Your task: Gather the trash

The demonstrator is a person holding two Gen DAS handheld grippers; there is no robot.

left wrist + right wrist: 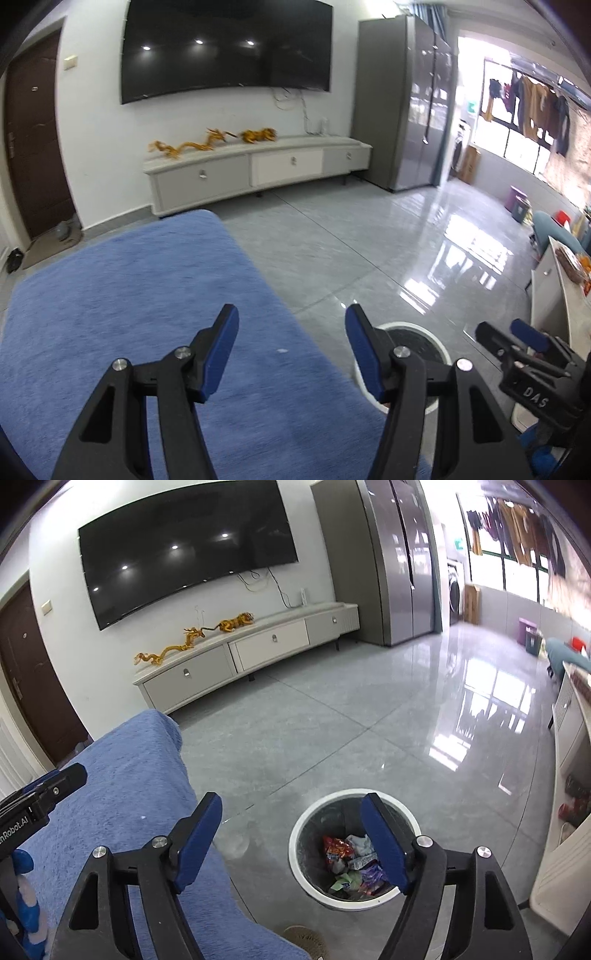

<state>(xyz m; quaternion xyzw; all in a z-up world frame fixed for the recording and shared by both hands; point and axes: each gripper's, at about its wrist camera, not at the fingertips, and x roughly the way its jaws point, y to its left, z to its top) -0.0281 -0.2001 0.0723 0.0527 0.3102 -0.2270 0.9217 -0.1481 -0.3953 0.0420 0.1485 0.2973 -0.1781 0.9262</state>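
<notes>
Blue shag rug (140,314) fills the near left of both views; we see almost nothing on it, only one tiny pale fleck (281,351) that may or may not be litter. The trash bin (306,882), white-rimmed with a dark liner, stands on the grey tile floor (351,738) just beside the rug's edge, and the right wrist view looks down into it: crumpled wrappers (351,860), red, white, purple and green, lie in the bottom. Our left tongs (291,350) are spread wide with nothing between the pads; our right tongs (291,834) are likewise wide open and carry nothing, poised above the bin's mouth. We judge the collecting largely done, since the trash we can find is in the bin and no other litter shows on rug or floor; the fleck might be what remains. Around: a TV cabinet (258,646) with golden dragon ornaments (173,648) under a wall-mounted TV (184,550), a grey fridge (391,561), a white tabletop (569,306) at far right. Nothing stands between tongs and bin.
</notes>
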